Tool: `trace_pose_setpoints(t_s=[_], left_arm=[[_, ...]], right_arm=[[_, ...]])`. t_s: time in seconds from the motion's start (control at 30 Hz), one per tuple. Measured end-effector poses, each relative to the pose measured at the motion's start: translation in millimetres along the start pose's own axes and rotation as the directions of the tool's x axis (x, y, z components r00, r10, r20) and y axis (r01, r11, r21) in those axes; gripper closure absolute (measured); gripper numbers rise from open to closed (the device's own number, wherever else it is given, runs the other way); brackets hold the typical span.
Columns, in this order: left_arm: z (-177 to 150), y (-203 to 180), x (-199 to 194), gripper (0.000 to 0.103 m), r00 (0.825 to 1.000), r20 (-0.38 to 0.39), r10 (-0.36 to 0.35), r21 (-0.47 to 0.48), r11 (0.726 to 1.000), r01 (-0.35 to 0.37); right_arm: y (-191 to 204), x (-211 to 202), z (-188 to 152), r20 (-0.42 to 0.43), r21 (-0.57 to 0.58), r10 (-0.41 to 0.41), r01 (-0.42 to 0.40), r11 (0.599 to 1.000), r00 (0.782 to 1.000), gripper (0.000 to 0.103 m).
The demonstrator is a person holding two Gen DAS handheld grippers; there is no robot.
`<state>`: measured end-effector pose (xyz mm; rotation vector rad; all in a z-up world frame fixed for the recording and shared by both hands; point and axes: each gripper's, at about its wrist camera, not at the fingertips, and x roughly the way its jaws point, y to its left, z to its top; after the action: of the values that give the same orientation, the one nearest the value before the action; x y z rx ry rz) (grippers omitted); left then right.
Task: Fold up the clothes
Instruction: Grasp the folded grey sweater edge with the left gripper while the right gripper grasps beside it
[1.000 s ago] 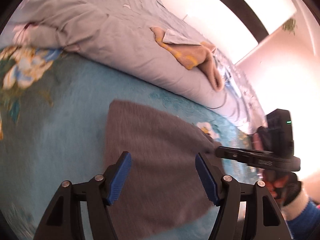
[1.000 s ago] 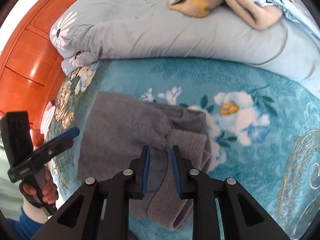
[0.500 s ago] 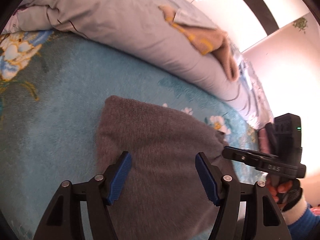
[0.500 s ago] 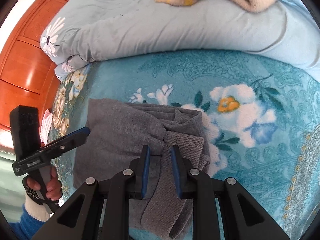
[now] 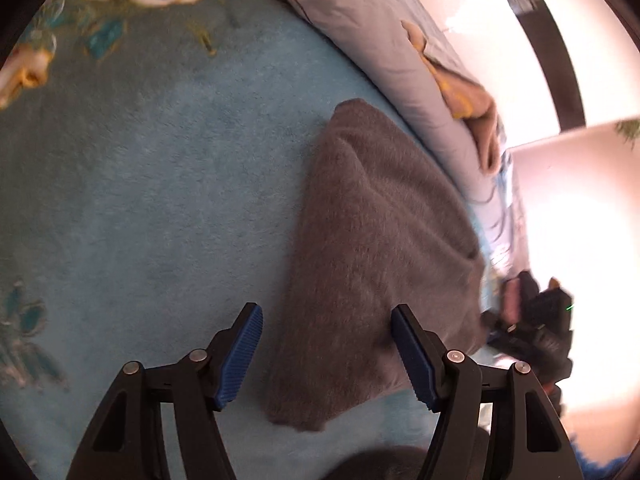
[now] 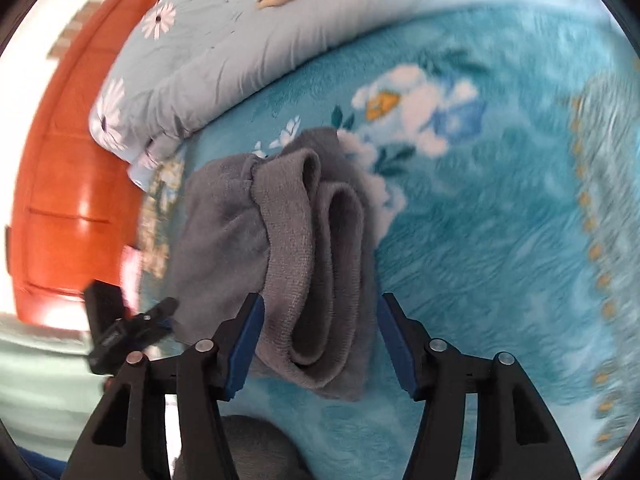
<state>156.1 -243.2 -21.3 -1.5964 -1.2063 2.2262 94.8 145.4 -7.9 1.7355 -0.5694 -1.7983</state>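
Both the left claw [image 5: 326, 354] and right claw [image 6: 320, 346] gape empty; only the right view shows the grey garment's [image 6: 312, 264] rolled folds.

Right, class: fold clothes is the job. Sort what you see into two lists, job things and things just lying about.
Job things: grey garment, left claw, right claw.

Lying about: teal blanket, pale quilt, tan cloth, wooden headboard.

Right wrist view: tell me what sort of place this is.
Most likely a bedroom: a teal floral plush blanket covers a bed, a rolled pale blue daisy-print quilt lies along it, and an orange-red wooden headboard stands behind.
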Motion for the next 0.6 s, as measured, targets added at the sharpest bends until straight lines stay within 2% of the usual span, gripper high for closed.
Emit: trace_pose_setpoints(t_s=[0.03,0.17,0.2,0.3,0.37,0.5,0.6], left_arm=[[4.1,1.1,4.3,0.032,1.0,-0.012,-0.015,-0.007,1.0,0.015],[20.3,5.5,21.6,0.032,0.995,-0.058,-0.076,-0.036,0.997,0.074],[24.1,6.2,25.7,0.029,0.993,-0.069,-0.091,-0.042,0.995,0.089],[30.5,1.2,34.7,0.028,0.986,-0.108,-0.127,-0.008,0.992,0.127],[33.9,-2.5,41.6,0.024,0.98,-0.134,-0.144,0.009,0.989,0.147],[37.2,-6.2,48.8,0.007,0.97,-0.152,-0.191,0.008,0.981,0.195],[35.6,-7.2,49.2,0.003,0.966,-0.155,-0.205,0.01,0.978,0.209]], right_arm=[[-2.7,3.3,1.0,0.001,0.015,0.014,-0.014,1.0,1.0,0.035],[-9.6,16.9,8.7,0.006,0.053,0.07,-0.07,0.996,0.998,0.034],[-10.6,20.5,11.2,0.005,0.06,0.084,-0.085,0.995,0.996,0.034],[-10.4,28.1,16.4,-0.006,0.054,0.112,-0.111,0.992,0.994,0.028],[-8.8,31.0,18.9,-0.014,0.04,0.129,-0.129,0.991,0.992,0.026],[-2.2,32.1,19.9,-0.035,-0.015,0.146,-0.146,0.989,0.989,0.026],[-4.2,34.3,18.7,-0.039,-0.025,0.168,-0.169,0.985,0.985,0.026]])
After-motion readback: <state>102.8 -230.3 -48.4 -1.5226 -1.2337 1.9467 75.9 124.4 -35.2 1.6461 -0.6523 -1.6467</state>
